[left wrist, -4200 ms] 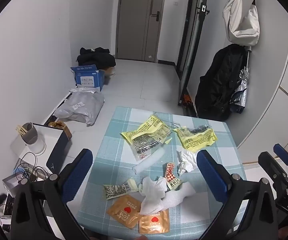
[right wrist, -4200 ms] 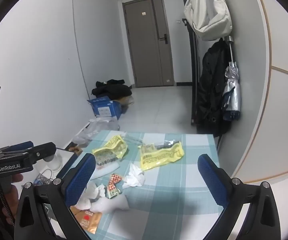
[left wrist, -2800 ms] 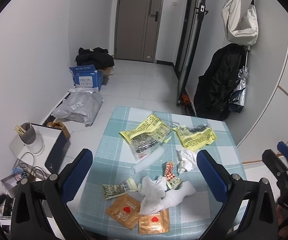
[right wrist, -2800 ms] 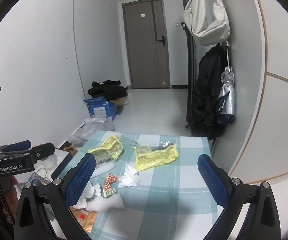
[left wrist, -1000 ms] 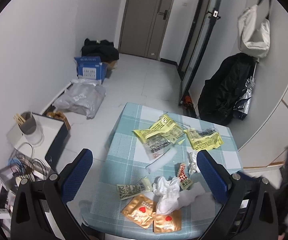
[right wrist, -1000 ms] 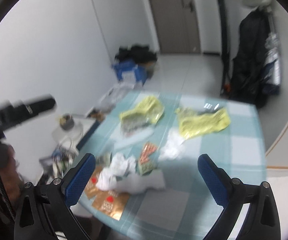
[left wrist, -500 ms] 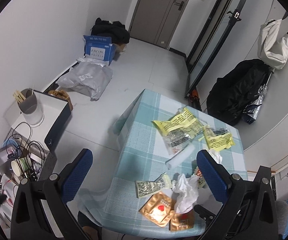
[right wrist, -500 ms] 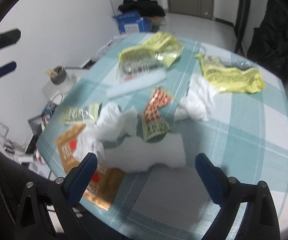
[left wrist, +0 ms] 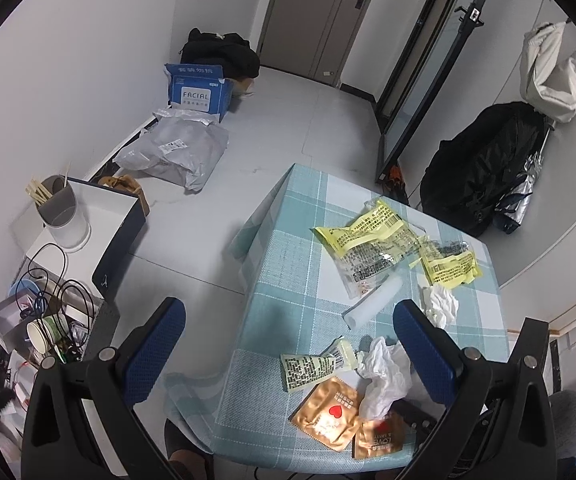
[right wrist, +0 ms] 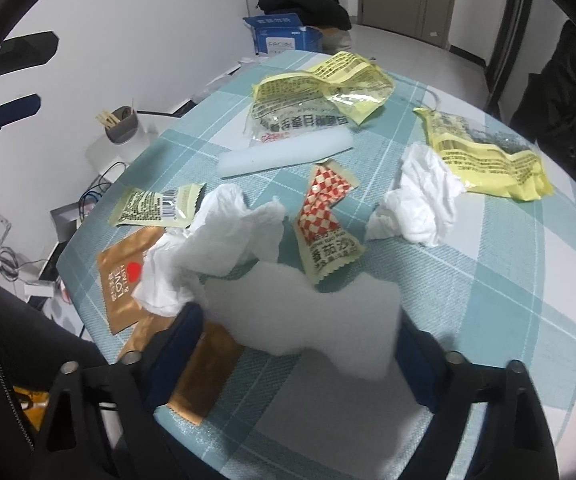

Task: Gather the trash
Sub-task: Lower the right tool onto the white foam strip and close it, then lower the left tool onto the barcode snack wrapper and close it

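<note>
Trash lies on a table with a teal checked cloth [right wrist: 528, 264]. My right gripper [right wrist: 300, 332] is open and low at the near edge, its fingers on either side of a white foam sheet [right wrist: 304, 312]. Beyond it lie a crumpled tissue [right wrist: 216, 240], gold sachets [right wrist: 122, 276], a red checked sachet [right wrist: 324, 216], a second tissue [right wrist: 420, 200], a foam roll [right wrist: 284, 156] and yellow wrappers [right wrist: 320, 84]. My left gripper [left wrist: 288, 340] is open and empty, held high over the table's left edge; the table [left wrist: 288, 280] and gold sachets [left wrist: 328, 412] show below it.
On the floor to the left stand a white box with a grey cup [left wrist: 58, 208], a tangle of cables [left wrist: 52, 292], a grey parcel bag [left wrist: 176, 152] and a blue carton [left wrist: 196, 88]. A black coat [left wrist: 484, 184] hangs at the far right wall.
My right gripper has swung down from a high view of the room to the table's near edge, with its fingers around the foam sheet. My left gripper has risen and shifted left.
</note>
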`<state>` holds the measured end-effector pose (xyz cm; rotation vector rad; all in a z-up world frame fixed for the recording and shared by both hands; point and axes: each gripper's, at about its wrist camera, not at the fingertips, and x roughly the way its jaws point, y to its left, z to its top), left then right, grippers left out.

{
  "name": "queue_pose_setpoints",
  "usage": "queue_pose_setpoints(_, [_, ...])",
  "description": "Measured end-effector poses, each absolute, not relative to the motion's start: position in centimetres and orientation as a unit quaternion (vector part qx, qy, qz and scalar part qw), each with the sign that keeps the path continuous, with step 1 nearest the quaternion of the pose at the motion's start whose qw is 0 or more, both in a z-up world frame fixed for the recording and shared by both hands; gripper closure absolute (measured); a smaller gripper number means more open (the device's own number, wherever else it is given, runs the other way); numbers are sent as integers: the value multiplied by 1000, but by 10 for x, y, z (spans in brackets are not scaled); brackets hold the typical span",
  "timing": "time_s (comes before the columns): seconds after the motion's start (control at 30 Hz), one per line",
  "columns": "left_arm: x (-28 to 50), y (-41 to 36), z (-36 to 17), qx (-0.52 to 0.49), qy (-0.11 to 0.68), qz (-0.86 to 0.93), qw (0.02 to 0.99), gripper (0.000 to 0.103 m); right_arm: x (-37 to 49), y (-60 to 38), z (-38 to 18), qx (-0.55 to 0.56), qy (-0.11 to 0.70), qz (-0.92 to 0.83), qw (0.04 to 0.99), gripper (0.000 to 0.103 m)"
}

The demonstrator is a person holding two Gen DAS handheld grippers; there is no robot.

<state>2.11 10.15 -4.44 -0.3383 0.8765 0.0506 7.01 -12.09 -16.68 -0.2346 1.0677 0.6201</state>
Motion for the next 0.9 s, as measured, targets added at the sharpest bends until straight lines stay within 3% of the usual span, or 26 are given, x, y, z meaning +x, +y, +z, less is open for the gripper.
queue_pose_setpoints(0.1, [22, 98, -46, -153, 425, 23, 892, 1, 69, -126, -167, -118, 497, 281, 812, 39])
queue_pose_setpoints(0.2, [23, 96, -47, -149, 427, 22, 892, 1, 70, -134, -165, -92, 504, 285, 810, 45])
queue_pose_setpoints(0.53, [29, 90, -53, -133, 440, 32, 888, 1, 65, -166, -164, -49, 520, 290, 802, 79])
queue_pose_setpoints(0.8, [42, 76, -88, -23, 506, 38, 861, 1, 59, -188, -151, -40, 504, 286, 814, 81])
queue_pose_setpoints(0.9, [43, 77, -104, -31, 536, 23, 843, 1, 62, -201, -143, -17, 496, 278, 822, 81])
